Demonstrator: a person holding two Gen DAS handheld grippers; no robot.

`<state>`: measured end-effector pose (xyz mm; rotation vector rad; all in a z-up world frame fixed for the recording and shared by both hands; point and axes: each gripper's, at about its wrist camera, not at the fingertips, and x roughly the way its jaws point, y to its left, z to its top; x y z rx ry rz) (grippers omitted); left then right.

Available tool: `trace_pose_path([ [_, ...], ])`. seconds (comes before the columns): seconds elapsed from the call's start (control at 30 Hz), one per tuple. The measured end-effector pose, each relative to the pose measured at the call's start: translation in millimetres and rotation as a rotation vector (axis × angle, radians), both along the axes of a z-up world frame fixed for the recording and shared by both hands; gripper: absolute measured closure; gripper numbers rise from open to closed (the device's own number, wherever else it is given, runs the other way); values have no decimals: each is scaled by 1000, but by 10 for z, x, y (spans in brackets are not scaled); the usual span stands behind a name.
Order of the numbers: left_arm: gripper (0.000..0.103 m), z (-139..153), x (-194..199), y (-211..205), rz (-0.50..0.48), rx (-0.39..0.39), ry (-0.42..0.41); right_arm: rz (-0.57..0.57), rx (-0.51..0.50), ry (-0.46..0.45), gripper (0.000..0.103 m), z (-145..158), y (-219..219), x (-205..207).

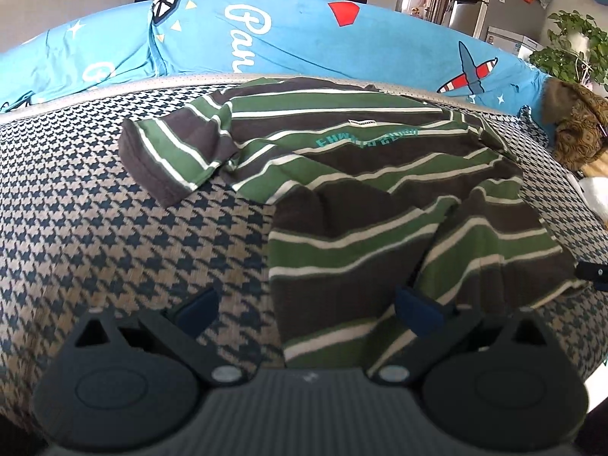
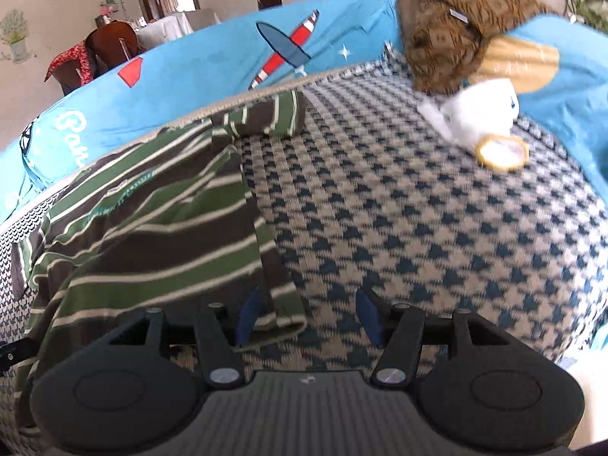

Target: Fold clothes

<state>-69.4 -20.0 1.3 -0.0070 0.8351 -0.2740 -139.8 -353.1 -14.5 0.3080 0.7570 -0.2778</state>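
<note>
Left gripper (image 1: 307,306) spread over the striped shirt (image 1: 380,197) hem; right gripper (image 2: 307,317) spread, corner unpinched; a shallow bite risks slipping

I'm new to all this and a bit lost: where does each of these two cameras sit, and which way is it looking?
Left wrist view: on the left gripper, looking forward and down at the striped shirt on the houndstooth cover; its own open jaws show.
Right wrist view: on the right gripper, facing the shirt's hem corner, a white plush toy beyond; its open jaws show.
Shared: shirt, cover, blue airplane-print sheet.
</note>
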Motion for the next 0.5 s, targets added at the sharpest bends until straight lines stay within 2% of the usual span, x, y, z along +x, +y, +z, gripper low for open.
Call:
trace_pose_path([
  [0.23, 0, -17, -91, 81, 34, 7, -5, 38, -37, -28, 43, -37, 146, 48],
  [0.3, 0, -24, -104, 97, 40, 9, -3, 46, -56, -34, 47, -46, 196, 67],
  [0.33, 0, -28, -111, 103, 42, 11, -3, 52, -69, -35, 53, -52, 222, 75],
  [0.4, 0, -36, -124, 105, 42, 15, -2, 64, -100, -35, 71, -58, 267, 95],
  [0.43, 0, -41, -131, 103, 41, 17, -2, 69, -109, -37, 84, -59, 280, 103],
  [0.5, 0, -54, -140, 96, 40, 24, 1, 80, -123, -40, 90, -61, 305, 118],
])
